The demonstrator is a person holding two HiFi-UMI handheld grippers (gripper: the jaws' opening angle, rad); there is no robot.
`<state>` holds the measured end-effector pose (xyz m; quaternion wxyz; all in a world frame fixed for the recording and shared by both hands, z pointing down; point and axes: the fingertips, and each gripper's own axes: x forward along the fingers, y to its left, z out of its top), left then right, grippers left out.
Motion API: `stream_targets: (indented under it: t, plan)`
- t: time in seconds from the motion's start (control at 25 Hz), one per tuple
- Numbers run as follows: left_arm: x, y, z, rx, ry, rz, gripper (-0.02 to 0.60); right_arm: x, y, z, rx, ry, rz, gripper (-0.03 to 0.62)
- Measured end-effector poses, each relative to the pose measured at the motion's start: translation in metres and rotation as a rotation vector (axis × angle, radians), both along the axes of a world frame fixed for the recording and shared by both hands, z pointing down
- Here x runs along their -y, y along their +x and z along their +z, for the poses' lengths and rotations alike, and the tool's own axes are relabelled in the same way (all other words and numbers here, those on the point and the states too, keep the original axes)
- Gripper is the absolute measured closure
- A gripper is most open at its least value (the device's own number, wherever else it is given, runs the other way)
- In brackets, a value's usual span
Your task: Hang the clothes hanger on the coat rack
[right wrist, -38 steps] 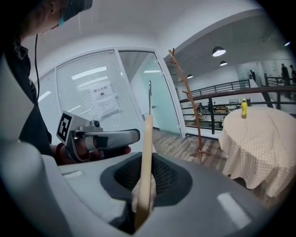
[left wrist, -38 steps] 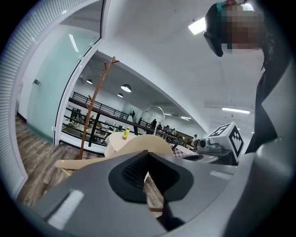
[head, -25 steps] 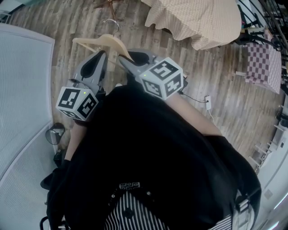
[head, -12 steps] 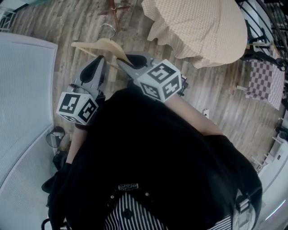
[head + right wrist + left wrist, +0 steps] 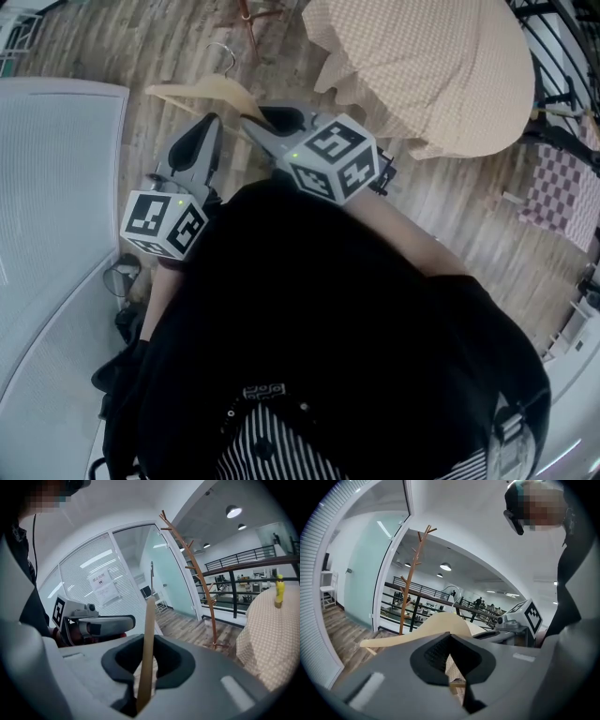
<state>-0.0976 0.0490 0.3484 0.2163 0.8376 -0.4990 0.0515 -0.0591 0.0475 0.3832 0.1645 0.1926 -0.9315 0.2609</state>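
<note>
Pale wooden clothes hanger with a thin metal hook, held roughly level above the floor, pinched in my right claw. Reddish-brown, branch-shaped wooden coat rack stands upright ahead, well apart.

From above, we saw only the foot of the coat rack; the top edge of the picture cut off the rest. The right gripper hid one arm of the wooden hanger. The yellow thing on the checked tablecloth was too small to tell. We could not read the paper sign. The far-off people were only tiny shapes.
</note>
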Motion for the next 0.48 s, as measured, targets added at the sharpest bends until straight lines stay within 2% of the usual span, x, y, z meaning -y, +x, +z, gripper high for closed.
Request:
stream_targets:
  t: [0.16, 0.28, 0.48]
  plan:
    - [0.030, 0.021, 0.004, 0.004, -0.016, 0.003, 0.583, 0.025, 0.019, 0.008, 0.019, -0.017, 0.002, 0.534]
    - [0.048, 0.040, 0.001, -0.001, -0.009, 0.022, 0.583, 0.046, 0.035, 0.014, 0.033, -0.033, 0.043, 0.534]
    - [0.059, 0.040, 0.008, 0.034, -0.017, 0.052, 0.583, 0.068, 0.046, 0.017, 0.054, -0.036, 0.101, 0.534]
